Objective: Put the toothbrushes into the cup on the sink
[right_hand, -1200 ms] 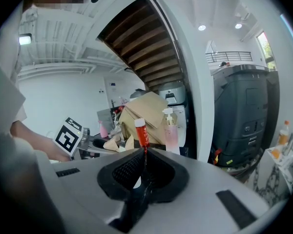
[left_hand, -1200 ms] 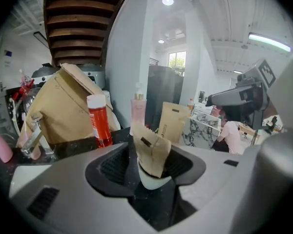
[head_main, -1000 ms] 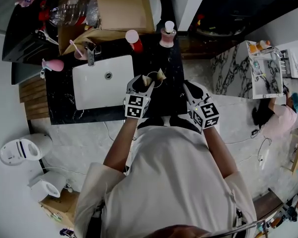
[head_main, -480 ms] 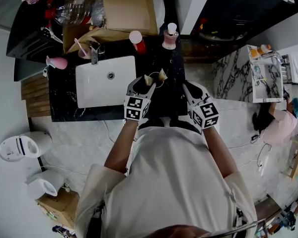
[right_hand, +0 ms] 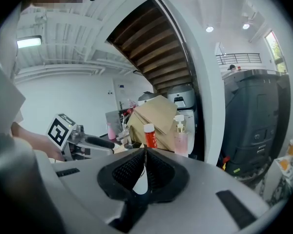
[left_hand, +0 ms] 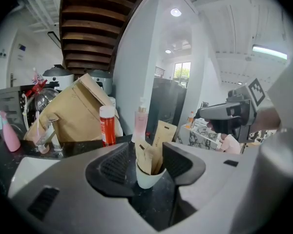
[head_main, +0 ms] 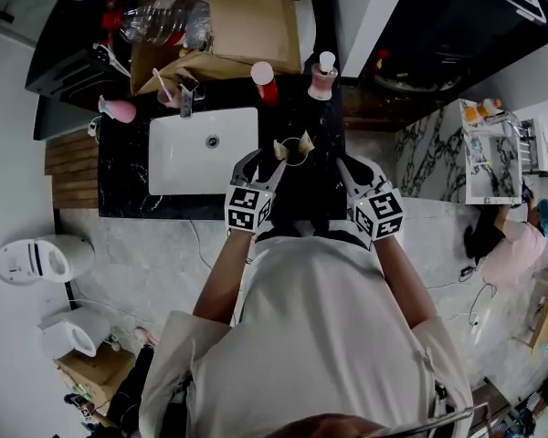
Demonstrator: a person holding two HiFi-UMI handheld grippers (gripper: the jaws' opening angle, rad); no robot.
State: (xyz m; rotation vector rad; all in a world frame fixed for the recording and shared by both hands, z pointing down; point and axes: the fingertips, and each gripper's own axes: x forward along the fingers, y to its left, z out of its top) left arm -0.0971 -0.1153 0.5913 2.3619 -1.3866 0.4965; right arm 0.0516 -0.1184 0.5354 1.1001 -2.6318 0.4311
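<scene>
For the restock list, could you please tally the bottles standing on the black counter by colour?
Pink: 2, the pump bottle and the spray bottle
Red: 1, the white-capped bottle
Total: 3

A white sink (head_main: 201, 149) is set into a black countertop (head_main: 123, 181). A cup (head_main: 293, 153), a red bottle (head_main: 264, 82) and a pink bottle (head_main: 322, 74) are stood on it.
</scene>
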